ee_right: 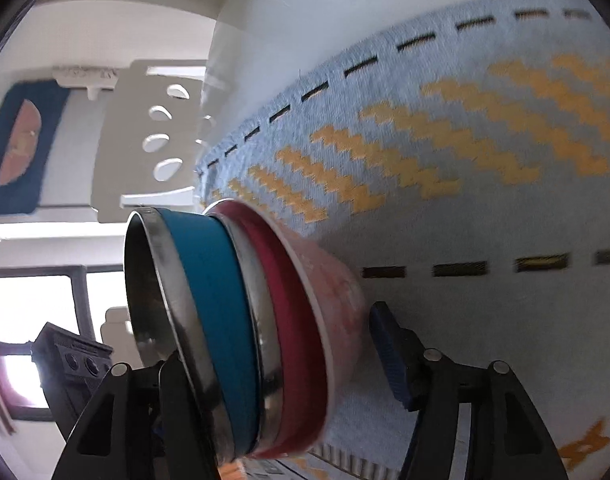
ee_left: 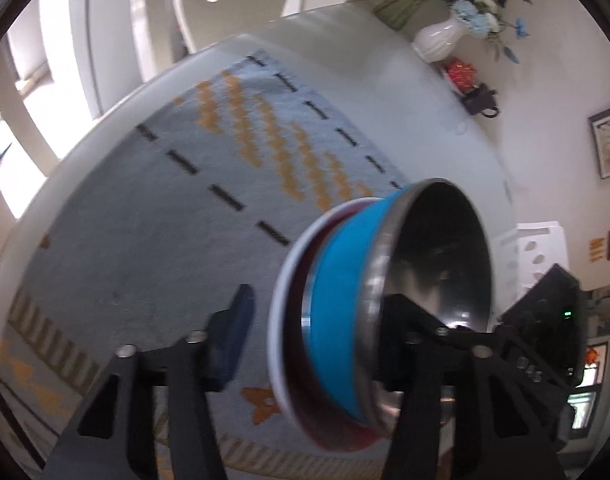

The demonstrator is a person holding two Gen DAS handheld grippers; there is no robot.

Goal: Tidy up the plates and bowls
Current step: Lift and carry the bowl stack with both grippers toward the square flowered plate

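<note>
A blue bowl (ee_left: 337,300) sits inside a red bowl (ee_right: 305,320) over the mat (ee_left: 165,240) on the white desk (ee_left: 345,40). The left claw (ee_left: 317,344) and right claw (ee_right: 273,356) are both spread apart around the bowls, not pinching them

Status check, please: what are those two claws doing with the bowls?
Left gripper and right gripper straddle blue steel bowl nested in red bowl; actual grip unclear. Mat beneath. Nothing in the way.

The steel bowl (ee_right: 209,320) sits nested in the ceramic bowl (ee_right: 337,304), over the placemat (ee_right: 465,200) on the counter (ee_right: 305,20).
</note>
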